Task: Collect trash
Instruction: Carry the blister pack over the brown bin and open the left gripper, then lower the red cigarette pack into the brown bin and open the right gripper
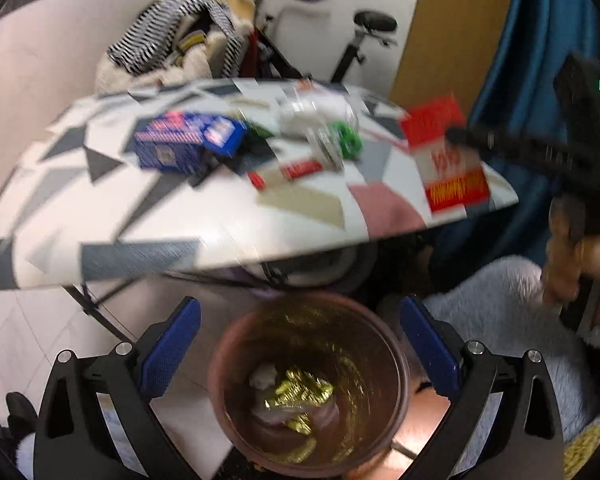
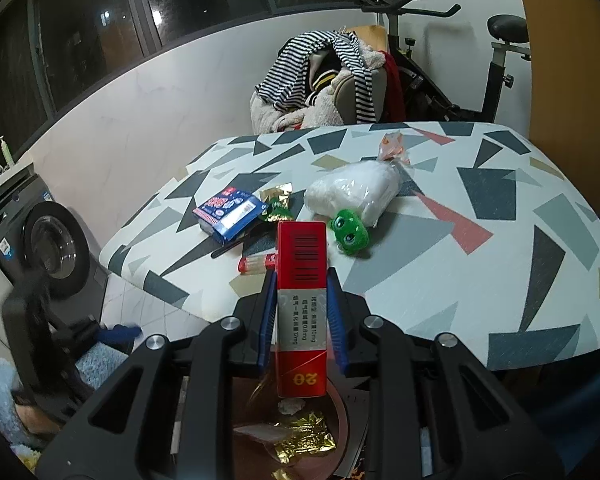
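My left gripper is open wide and held over a brown bin that stands on the floor. A crumpled gold wrapper and pale scraps lie inside the bin. My right gripper is shut on a red and white cigarette box, held upright above the bin at the table's front edge. The left wrist view shows that box at the right edge of the table. On the patterned table lie a blue box, candy wrappers, a white plastic bag and an orange wrapper.
A green plush toy, a small red tube and a black stick also lie on the table. A washing machine stands left, a chair piled with clothes and an exercise bike behind. A blue curtain hangs right.
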Demonstrator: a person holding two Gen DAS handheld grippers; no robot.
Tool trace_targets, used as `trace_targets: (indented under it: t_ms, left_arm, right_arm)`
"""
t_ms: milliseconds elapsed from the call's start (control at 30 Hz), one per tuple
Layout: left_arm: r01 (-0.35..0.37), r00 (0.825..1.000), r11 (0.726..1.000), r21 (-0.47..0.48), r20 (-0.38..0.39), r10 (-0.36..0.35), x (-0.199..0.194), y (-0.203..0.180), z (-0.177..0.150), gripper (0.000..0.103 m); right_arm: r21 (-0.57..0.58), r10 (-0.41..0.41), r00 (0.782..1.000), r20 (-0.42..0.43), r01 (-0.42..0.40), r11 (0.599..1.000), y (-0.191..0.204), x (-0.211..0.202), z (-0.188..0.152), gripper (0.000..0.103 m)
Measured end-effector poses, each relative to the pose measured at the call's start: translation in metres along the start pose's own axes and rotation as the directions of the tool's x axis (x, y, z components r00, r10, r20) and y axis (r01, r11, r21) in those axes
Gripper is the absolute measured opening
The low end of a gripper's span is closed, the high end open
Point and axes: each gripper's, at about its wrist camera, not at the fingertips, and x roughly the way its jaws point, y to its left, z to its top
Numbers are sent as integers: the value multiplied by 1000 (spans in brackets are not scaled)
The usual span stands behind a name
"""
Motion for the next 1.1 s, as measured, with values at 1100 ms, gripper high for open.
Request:
trace_targets:
  t_ms: [1100]
  left_arm:
    - [-182,964,973,-138,168,204,-51,50,5,97]
  right_arm:
    - [-207,-63,906,-419,-27,978,58,113,-96,27]
